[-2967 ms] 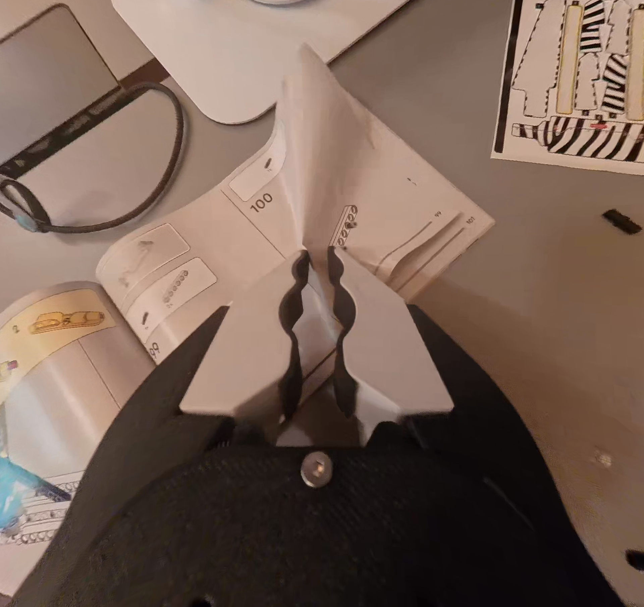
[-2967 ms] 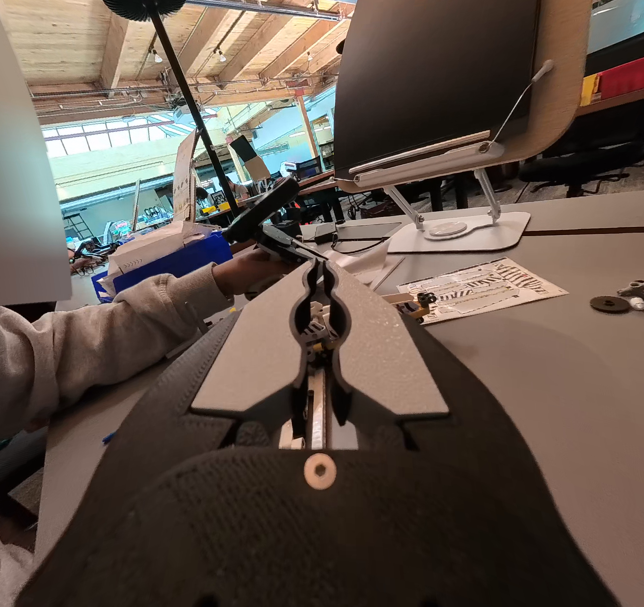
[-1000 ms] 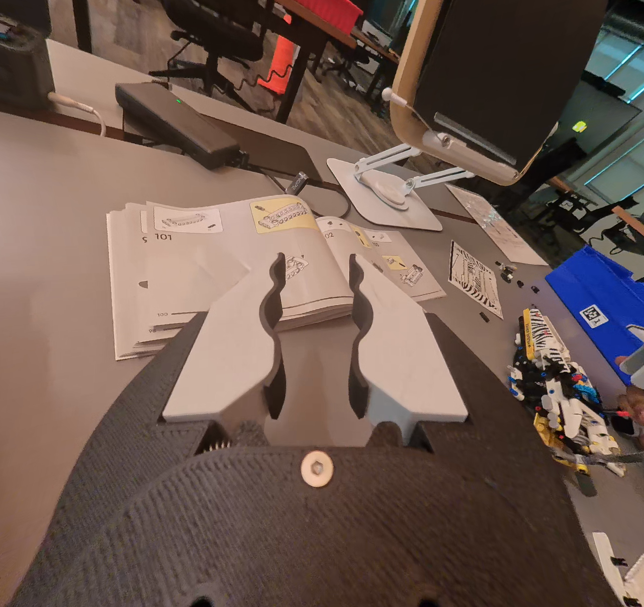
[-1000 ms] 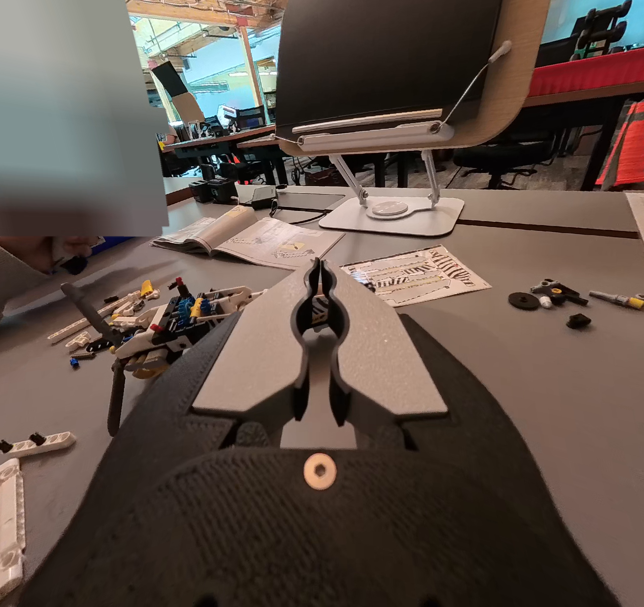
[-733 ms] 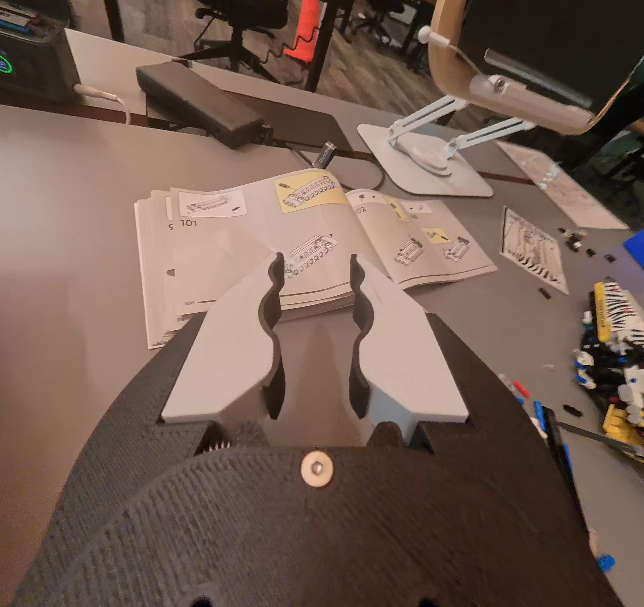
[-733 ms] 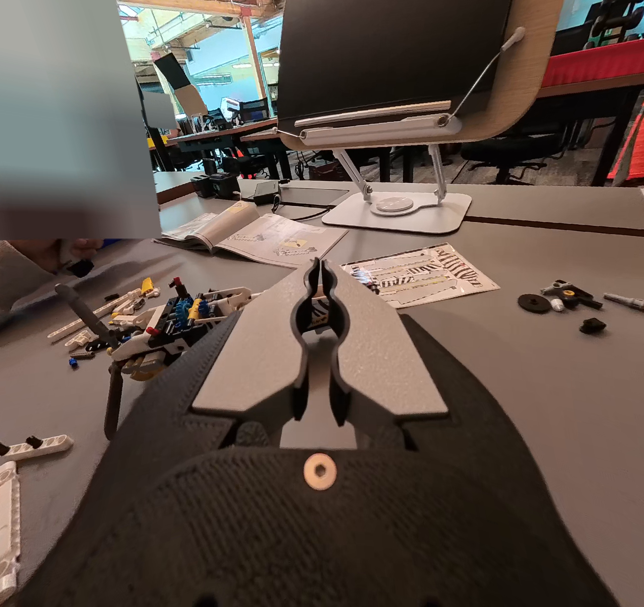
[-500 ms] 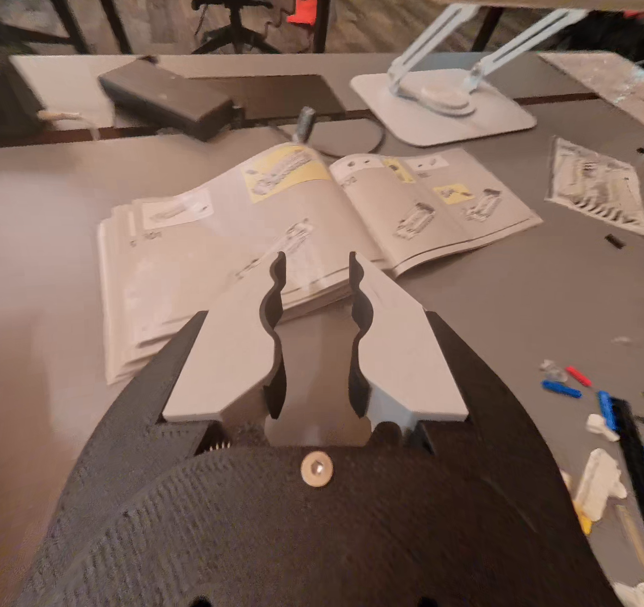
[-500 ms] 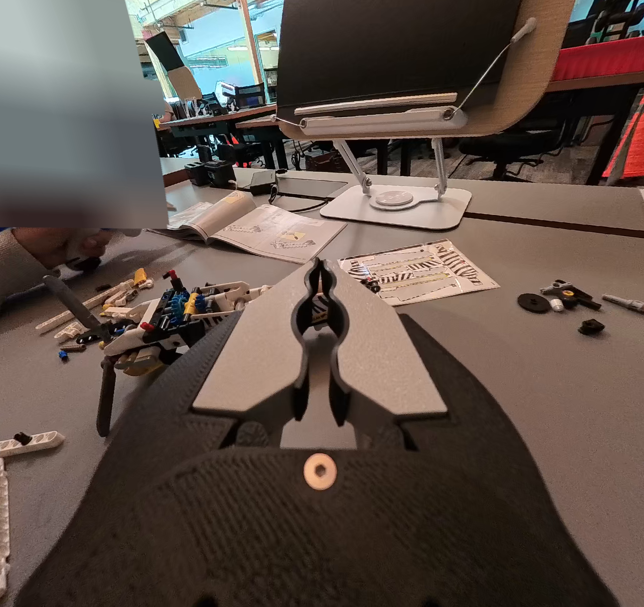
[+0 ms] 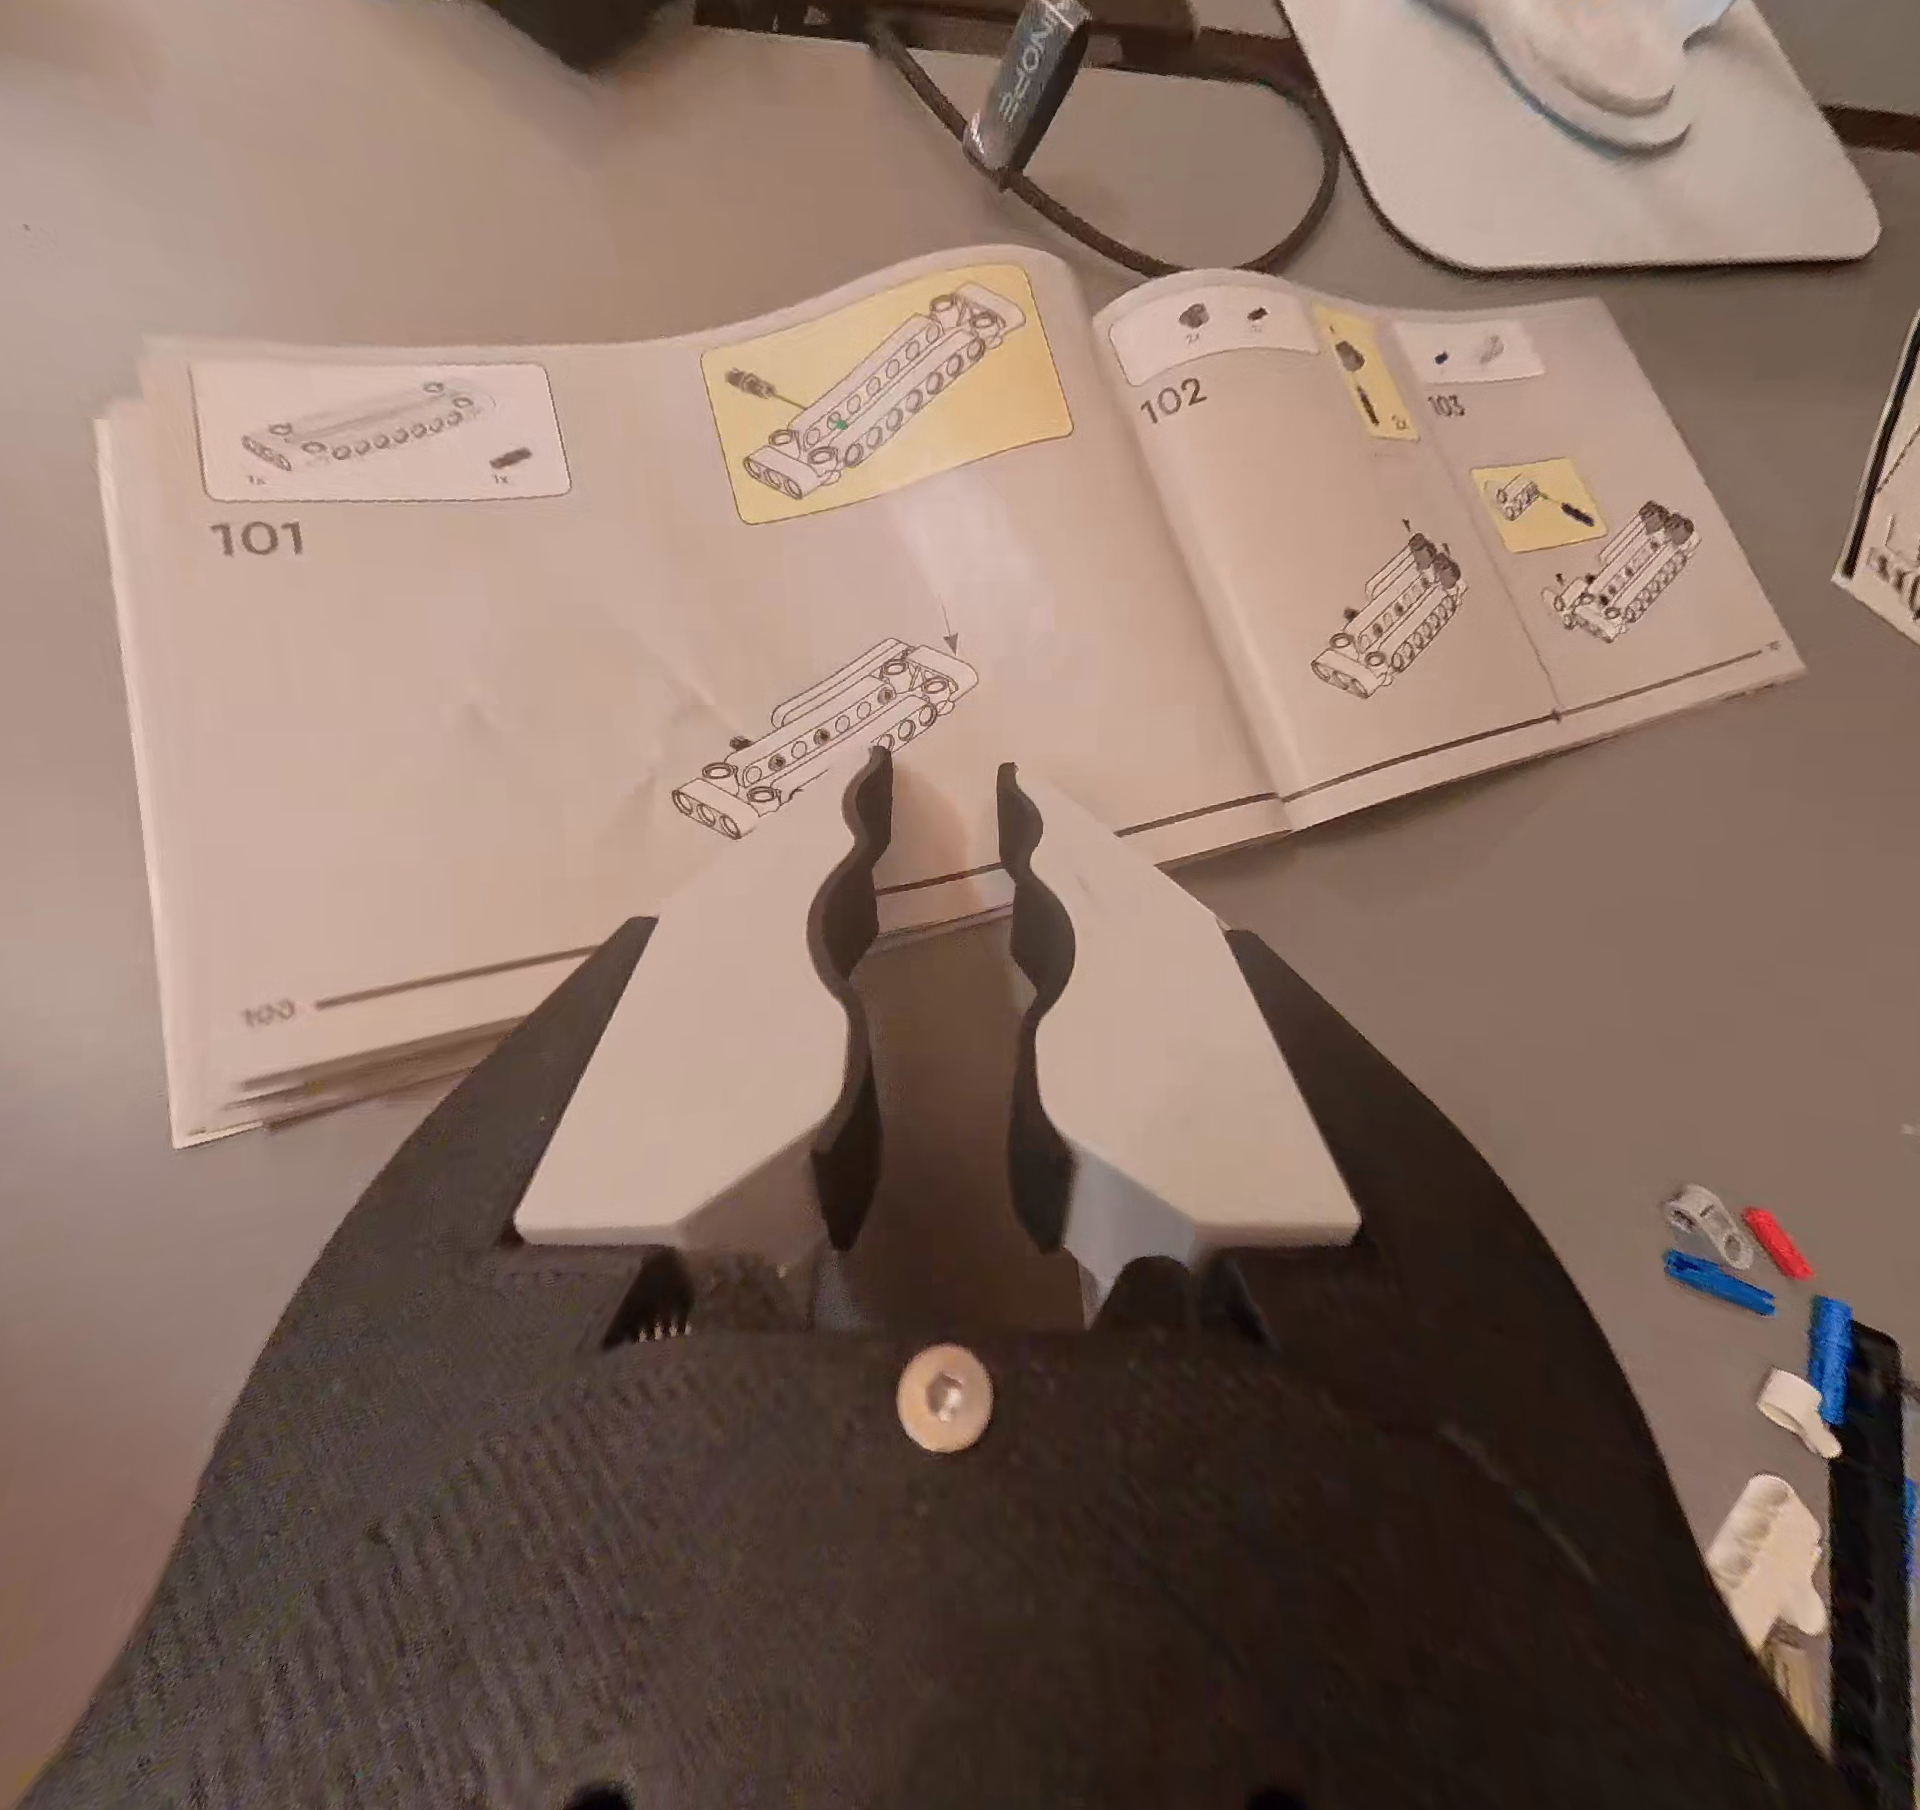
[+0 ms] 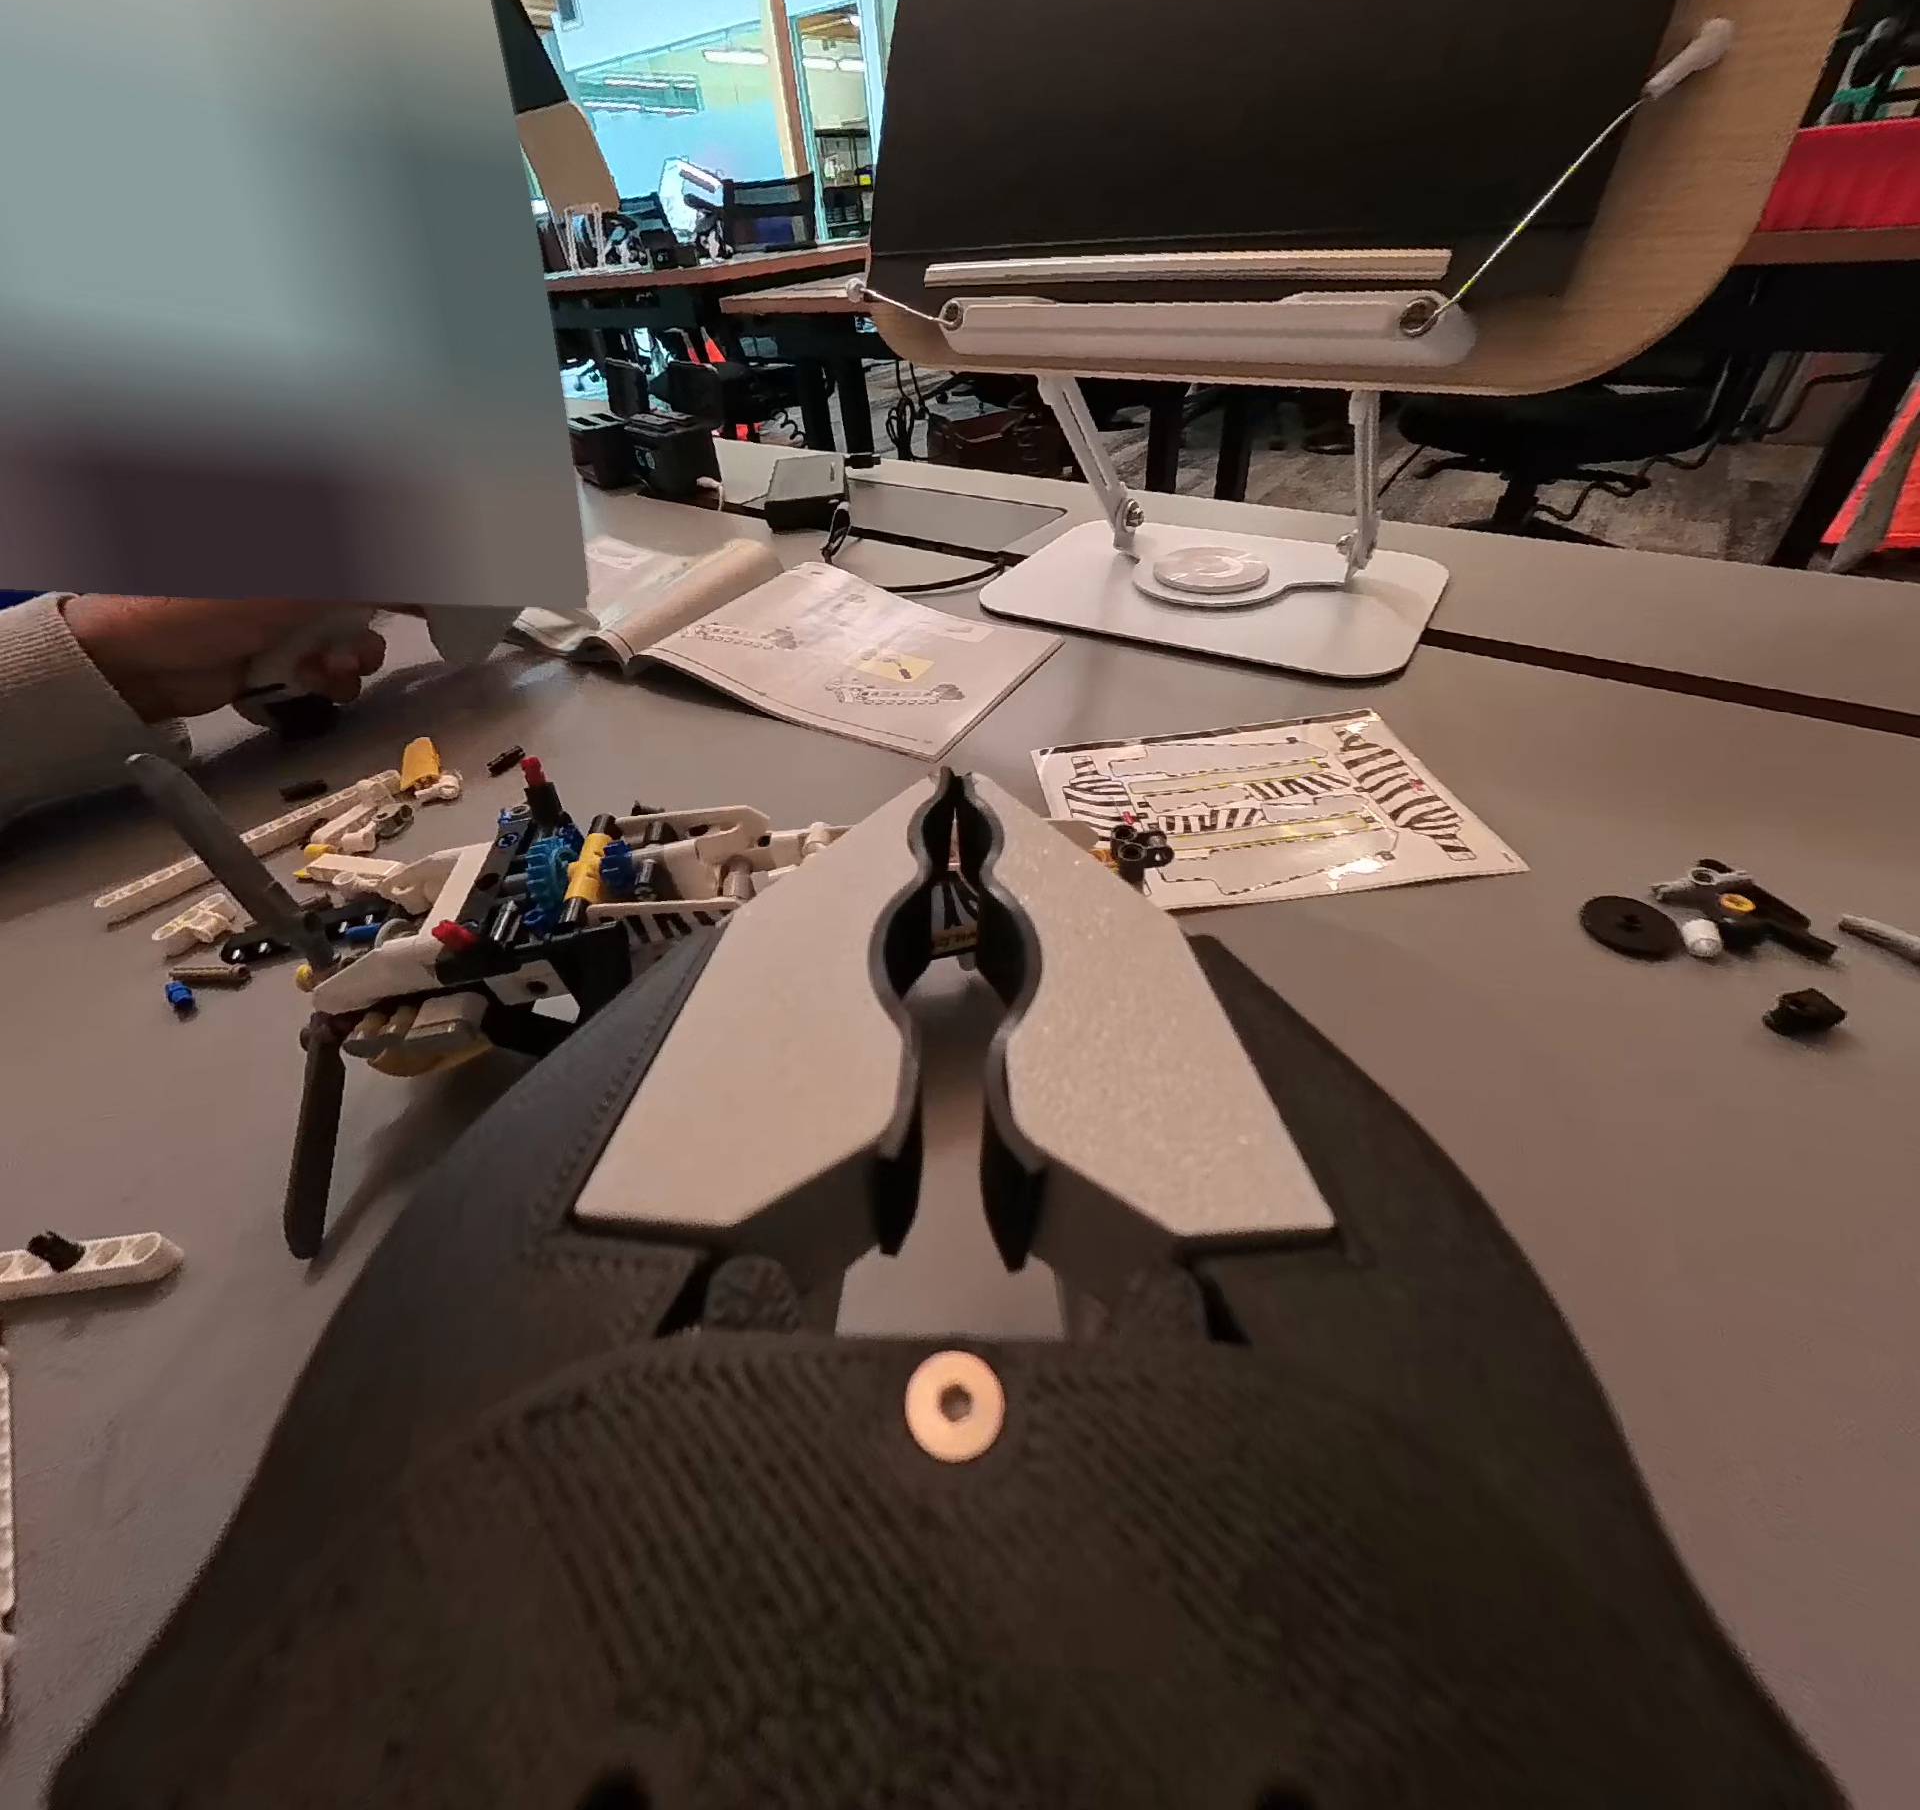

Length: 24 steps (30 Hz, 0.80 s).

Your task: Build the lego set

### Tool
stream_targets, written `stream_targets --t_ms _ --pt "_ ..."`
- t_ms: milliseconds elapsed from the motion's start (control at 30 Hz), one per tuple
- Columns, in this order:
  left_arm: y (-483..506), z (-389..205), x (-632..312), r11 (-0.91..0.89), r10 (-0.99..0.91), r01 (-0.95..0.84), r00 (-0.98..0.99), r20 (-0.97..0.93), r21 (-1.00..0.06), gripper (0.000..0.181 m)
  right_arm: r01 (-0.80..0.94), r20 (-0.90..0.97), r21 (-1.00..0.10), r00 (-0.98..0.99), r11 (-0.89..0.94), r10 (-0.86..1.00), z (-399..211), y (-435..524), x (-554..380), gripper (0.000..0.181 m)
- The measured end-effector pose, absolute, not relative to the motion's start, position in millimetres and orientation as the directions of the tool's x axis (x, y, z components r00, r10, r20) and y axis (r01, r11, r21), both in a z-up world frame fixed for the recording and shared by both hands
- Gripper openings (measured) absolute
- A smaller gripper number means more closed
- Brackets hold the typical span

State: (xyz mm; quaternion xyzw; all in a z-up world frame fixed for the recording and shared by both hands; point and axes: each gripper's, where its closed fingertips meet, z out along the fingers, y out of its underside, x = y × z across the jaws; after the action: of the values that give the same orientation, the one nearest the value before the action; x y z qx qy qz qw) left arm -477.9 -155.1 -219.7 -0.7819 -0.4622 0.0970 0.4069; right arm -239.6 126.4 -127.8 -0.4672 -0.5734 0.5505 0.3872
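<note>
Paper instruction booklet (image 9: 644, 680) lies open under your left gripper (image 9: 940, 773), jaws spread and empty.
Read the step first; your right gripper (image 10: 948, 784), jaws pressed together, waits beside the half-built model (image 10: 540, 908).

Open-plan office: desk rows (image 10: 727, 290), office chairs (image 10: 1538, 441), monitor stand (image 10: 1226, 597).

Camera placement: two wrist views, one steep, one shallow.
Left wrist view looks steeply down, close over the open instruction booklet (image 9: 665, 638). Right wrist view sits low, facing level across the grey table (image 10: 1558, 1189). Both share the booklet (image 10: 831, 659) and laptop stand base (image 9: 1579, 98).
</note>
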Motion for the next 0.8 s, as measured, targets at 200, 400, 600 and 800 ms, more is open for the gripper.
stream_targets --t_ms 200,400,600,800 --pt "-154 -222 -472 -0.290 0.795 0.629 0.577 0.184 -0.721 0.000 0.100 -0.100 -0.992 -0.256 -0.076 0.962 -126 132 -239 0.000" --pt "-154 -224 -468 -0.348 0.795 0.598 0.596 0.110 -0.722 0.000 0.106 -0.098 -0.992 -0.256 -0.073 0.962 -127 132 -239 0.000" --pt "-153 -224 -464 -0.349 0.779 0.601 0.612 0.134 -0.719 0.000 0.113 -0.101 -0.991 -0.258 -0.074 0.961 -127 131 -240 0.000" --pt "-151 -224 -459 -0.364 0.763 0.594 0.632 0.136 -0.718 0.001 0.114 -0.104 -0.991 -0.257 -0.077 0.961 -128 132 -240 0.000"
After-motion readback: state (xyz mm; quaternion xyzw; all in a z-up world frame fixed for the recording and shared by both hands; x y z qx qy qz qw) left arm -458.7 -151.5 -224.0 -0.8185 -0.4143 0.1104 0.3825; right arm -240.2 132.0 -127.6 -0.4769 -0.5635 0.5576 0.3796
